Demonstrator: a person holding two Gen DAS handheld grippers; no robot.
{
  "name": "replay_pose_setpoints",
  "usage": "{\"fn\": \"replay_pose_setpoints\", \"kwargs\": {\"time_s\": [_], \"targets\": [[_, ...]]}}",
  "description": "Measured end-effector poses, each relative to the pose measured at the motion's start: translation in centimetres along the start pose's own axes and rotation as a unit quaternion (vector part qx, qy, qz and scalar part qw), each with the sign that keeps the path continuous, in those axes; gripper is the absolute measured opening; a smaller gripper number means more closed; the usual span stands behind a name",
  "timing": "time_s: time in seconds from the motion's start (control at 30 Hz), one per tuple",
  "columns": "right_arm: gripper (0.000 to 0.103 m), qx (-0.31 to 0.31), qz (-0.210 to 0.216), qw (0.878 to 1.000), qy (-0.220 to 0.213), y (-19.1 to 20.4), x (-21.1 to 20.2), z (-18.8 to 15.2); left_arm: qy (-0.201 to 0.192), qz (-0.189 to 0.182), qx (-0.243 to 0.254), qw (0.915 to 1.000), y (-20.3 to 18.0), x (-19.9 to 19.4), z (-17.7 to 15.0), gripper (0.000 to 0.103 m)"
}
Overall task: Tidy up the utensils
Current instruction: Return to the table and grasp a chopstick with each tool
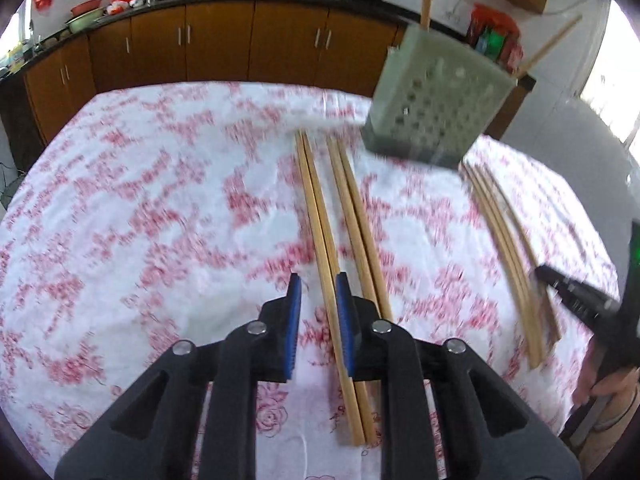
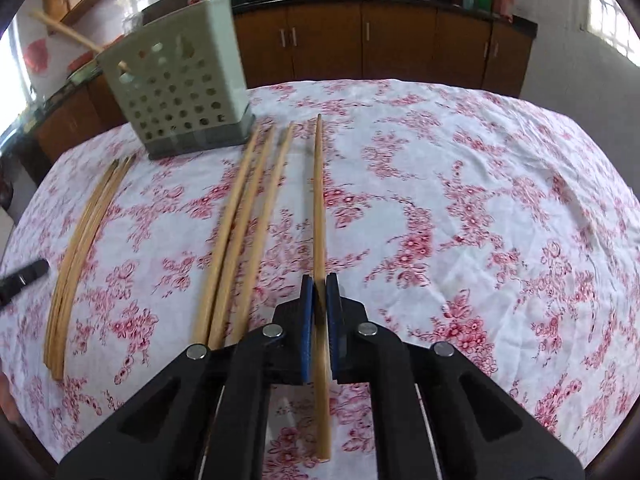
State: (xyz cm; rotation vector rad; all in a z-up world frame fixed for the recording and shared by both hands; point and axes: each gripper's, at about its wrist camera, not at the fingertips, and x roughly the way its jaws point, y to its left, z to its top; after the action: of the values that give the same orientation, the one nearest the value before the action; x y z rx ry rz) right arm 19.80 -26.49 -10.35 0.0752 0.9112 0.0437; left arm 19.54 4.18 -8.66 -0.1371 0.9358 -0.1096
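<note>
Floral red-and-white tablecloth (image 2: 460, 200) covers the table. Right gripper (image 2: 319, 280) is clenched on one wooden chopstick (image 2: 319, 200); left gripper (image 1: 318, 284) is released, straddling a chopstick pair (image 1: 320, 220). Perforated pale-green holder (image 2: 176, 92) stands ahead-left.

obstacles: perforated pale-green plastic utensil holder (image 2: 180, 92) at far left of floral red-and-white tablecloth (image 2: 480, 220); loose wooden chopsticks (image 2: 244, 232) lying just before it | free: cloth right of the clamped single wooden chopstick (image 2: 319, 200)
</note>
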Motion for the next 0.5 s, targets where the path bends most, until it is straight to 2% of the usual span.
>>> {"fn": "replay_pose_setpoints", "kwargs": {"time_s": [0.1,0.3,0.4,0.5], "targets": [[0.008,-0.006,-0.003,1.0,-0.002,0.0,-0.1,-0.3,0.01,0.002,0.007,0.9999,-0.1,0.6,-0.4,0.017],[0.008,-0.009,0.001,1.0,-0.002,-0.1,-0.1,-0.6,0.006,0.013,0.026,0.9996,-0.6,0.8,-0.8,0.016],[0.008,-0.013,0.015,1.0,0.0,0.1,-0.8,-1.0,0.005,0.015,0.024,0.9996,-0.6,1.0,-0.7,0.016],[0.009,-0.025,0.009,1.0,-0.004,0.6,-0.8,-1.1,0.009,0.015,0.021,0.9996,-0.8,1.5,-0.9,0.013]]}}
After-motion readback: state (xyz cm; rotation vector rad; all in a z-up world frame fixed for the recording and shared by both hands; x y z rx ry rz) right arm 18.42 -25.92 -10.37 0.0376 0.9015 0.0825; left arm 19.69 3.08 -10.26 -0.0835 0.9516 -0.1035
